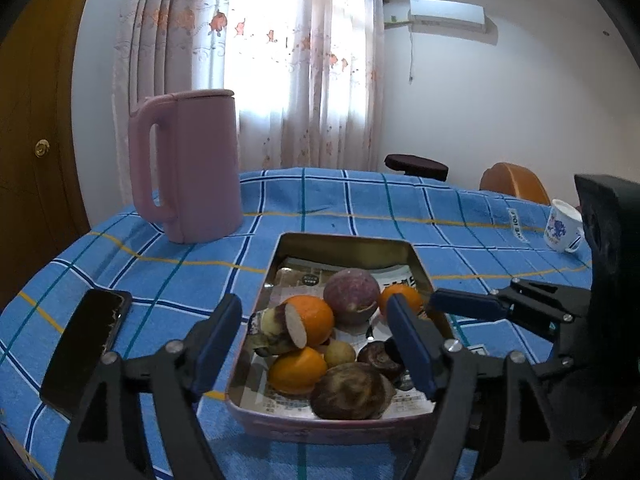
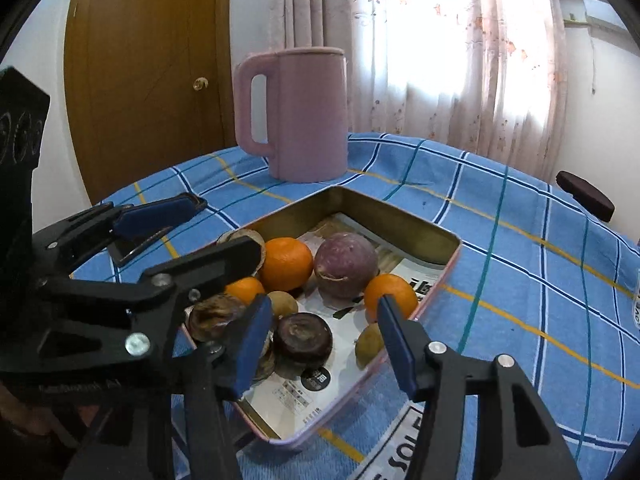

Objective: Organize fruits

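A rectangular metal tin [image 1: 280,256] [image 2: 450,258], lined with printed paper, sits on the blue checked tablecloth. It holds three oranges [image 1: 316,314] [image 2: 289,262], a round purple fruit [image 1: 352,292] [image 2: 346,266], dark brown fruits [image 1: 350,390] [image 2: 303,338], small yellowish fruits [image 1: 339,353] [image 2: 370,344] and a cut taro-like piece [image 1: 294,326]. My left gripper [image 1: 316,344] is open and empty above the tin's near end. My right gripper [image 2: 320,340] is open and empty over the tin's near corner; it also shows at the right of the left wrist view [image 1: 468,304].
A pink jug [image 1: 188,168] [image 2: 296,114] stands behind the tin. A black phone [image 1: 82,344] lies at the left on the cloth. A white cup with a blue pattern [image 1: 562,226] stands at the far right. A dark stool [image 1: 416,166] and an orange chair [image 1: 516,184] stand beyond the table.
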A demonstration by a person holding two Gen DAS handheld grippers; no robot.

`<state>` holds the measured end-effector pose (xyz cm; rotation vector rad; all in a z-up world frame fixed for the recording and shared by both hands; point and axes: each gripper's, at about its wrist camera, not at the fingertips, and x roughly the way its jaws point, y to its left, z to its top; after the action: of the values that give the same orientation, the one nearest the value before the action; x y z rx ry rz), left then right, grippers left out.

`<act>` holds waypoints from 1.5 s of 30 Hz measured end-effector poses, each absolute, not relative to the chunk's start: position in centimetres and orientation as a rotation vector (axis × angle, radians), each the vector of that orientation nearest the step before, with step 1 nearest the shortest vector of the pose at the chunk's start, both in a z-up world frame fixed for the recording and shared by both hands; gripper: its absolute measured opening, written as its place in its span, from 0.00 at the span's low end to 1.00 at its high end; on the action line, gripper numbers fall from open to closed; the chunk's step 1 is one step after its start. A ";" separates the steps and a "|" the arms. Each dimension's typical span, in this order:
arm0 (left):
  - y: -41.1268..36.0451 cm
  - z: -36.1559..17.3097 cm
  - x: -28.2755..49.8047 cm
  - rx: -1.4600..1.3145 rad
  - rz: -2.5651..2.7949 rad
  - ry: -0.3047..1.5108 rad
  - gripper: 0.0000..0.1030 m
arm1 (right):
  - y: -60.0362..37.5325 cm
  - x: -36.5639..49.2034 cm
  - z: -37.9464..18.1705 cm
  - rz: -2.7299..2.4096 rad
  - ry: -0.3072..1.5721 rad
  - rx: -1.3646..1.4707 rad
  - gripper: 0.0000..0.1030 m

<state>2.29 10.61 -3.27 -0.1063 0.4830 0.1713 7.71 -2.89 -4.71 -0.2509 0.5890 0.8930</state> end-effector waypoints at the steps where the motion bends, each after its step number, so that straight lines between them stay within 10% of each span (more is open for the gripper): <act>1: 10.6 -3.1 2.1 -0.109 0.172 0.476 0.75 | -3.2 7.7 -4.6 0.889 0.586 -0.242 0.55; 45: 7.0 -0.9 -1.3 -0.083 0.117 0.401 0.91 | -13.3 2.9 1.1 0.674 0.382 -0.074 0.63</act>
<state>-1.27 7.02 -0.93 -0.0835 0.4013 0.1168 2.91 -13.27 1.12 -0.0742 0.3819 0.6736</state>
